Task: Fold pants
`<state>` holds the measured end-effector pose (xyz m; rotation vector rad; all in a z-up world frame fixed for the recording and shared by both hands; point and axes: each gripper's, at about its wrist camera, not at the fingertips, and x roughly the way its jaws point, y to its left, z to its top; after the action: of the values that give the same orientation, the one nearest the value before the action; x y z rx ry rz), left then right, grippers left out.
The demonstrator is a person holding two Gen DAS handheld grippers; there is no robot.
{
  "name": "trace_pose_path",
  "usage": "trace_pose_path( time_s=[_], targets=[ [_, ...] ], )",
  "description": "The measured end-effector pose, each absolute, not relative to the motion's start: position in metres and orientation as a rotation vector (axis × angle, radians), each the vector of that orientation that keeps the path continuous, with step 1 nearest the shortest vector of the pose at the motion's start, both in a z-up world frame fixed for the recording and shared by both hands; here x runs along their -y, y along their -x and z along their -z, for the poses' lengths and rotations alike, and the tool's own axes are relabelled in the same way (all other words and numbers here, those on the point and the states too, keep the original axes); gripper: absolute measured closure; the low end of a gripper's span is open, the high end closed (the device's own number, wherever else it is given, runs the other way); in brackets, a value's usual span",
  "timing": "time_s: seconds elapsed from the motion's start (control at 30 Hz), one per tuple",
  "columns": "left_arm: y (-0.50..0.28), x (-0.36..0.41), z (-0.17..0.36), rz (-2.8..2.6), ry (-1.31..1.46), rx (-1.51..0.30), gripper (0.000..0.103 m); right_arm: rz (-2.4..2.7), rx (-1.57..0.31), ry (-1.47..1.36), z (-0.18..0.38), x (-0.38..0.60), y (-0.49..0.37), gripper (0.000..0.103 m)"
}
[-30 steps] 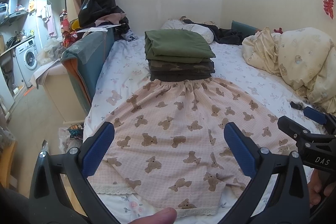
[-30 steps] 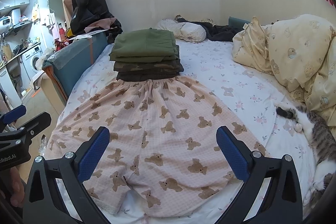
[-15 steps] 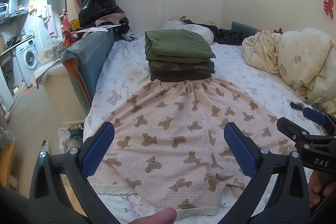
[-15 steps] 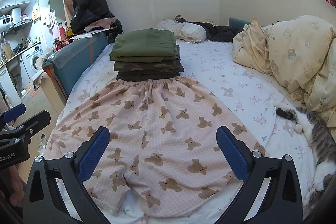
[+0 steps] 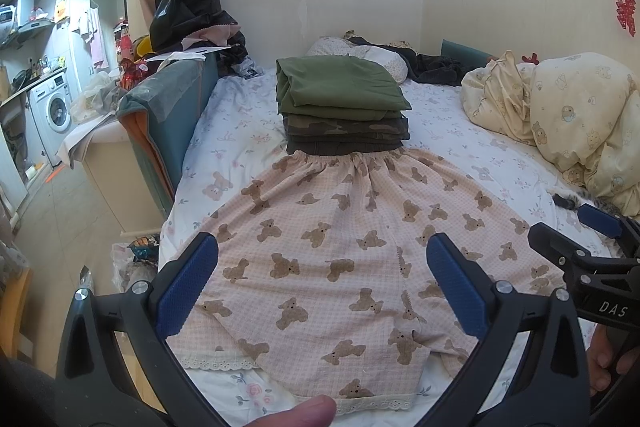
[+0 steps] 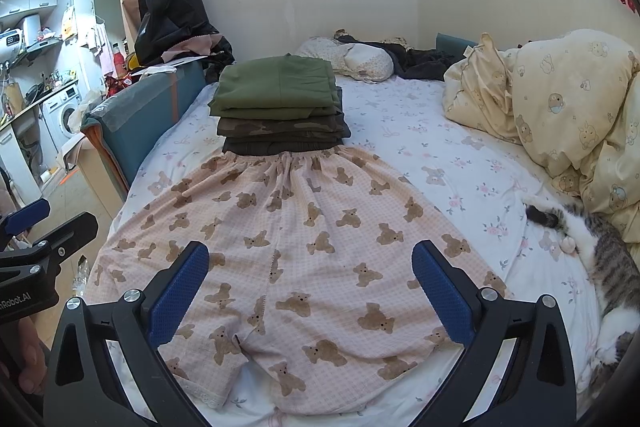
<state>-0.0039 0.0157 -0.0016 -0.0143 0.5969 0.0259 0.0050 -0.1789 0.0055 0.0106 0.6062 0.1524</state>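
Observation:
Pink checked pants with brown bear prints (image 5: pixel 340 251) lie flat on the bed, waistband far, lace-trimmed leg hems near me; they also show in the right wrist view (image 6: pixel 304 247). My left gripper (image 5: pixel 320 287) is open and empty, above the near left part of the pants. My right gripper (image 6: pixel 308 291) is open and empty, above the near right part. The right gripper also shows at the right edge of the left wrist view (image 5: pixel 592 247), and the left gripper at the left edge of the right wrist view (image 6: pixel 40 227).
A stack of folded green and camouflage clothes (image 5: pixel 340 107) sits just beyond the waistband. A cat (image 6: pixel 600 259) lies on the sheet at the right. A cream duvet (image 6: pixel 560 115) is piled at the right. The bed's left edge drops to the floor by a teal headboard (image 5: pixel 168 115).

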Motion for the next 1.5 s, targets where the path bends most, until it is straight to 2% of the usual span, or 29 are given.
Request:
trace_pose_path(
  time_s=[0.87, 1.1, 1.3, 1.5],
  targets=[
    [-0.003, -0.011, 0.004, -0.035, 0.024, -0.642, 0.000, -0.147, -0.654, -0.059, 0.001, 0.187, -0.010, 0.000],
    [-0.019, -0.013, 0.018, -0.071, 0.020, -0.720, 0.000, 0.077, -0.812, -0.305, 0.032, 0.273, -0.045, 0.000],
    [-0.038, -0.018, 0.028, -0.087, 0.024, -0.778, 0.000, 0.384, -1.006, -0.580, 0.097, 0.366, -0.063, 0.002],
    [-0.067, -0.026, 0.041, -0.091, 0.025, -0.847, 0.000, 0.478, -1.048, -0.625, 0.129, 0.401, -0.071, 0.002]
  ],
)
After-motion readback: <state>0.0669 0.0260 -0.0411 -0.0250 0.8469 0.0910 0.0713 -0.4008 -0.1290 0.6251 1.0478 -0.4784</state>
